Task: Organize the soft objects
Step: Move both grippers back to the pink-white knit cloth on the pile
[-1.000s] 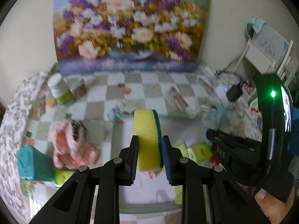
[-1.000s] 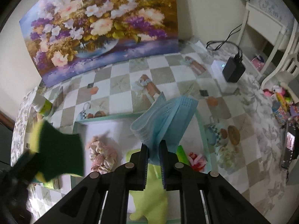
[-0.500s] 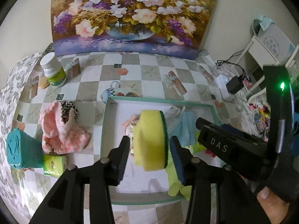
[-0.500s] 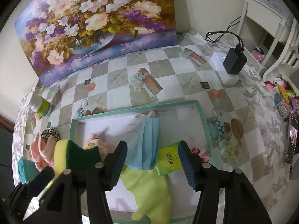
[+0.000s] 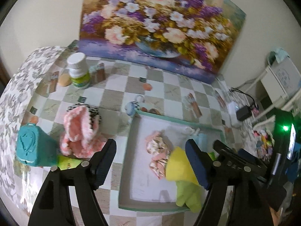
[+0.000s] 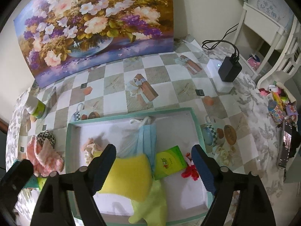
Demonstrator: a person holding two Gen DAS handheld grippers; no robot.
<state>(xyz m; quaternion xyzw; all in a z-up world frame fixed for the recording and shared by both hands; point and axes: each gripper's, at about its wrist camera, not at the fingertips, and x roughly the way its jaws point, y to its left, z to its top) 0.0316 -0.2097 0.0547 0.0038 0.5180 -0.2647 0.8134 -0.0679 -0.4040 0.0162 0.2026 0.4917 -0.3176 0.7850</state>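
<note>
left hand-held gripper: jaws just opened wide | right hand-held gripper: likewise, tilted down

L gripper jaws just opened; sponge in tray

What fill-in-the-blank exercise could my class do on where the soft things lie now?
1. The yellow sponge lies inside the ____.
2. The blue face mask lies in the tray, partly under the yellow ____.
3. The pink knitted item lies on the table, ____ the tray.

Missing words: tray; sponge; outside
</note>
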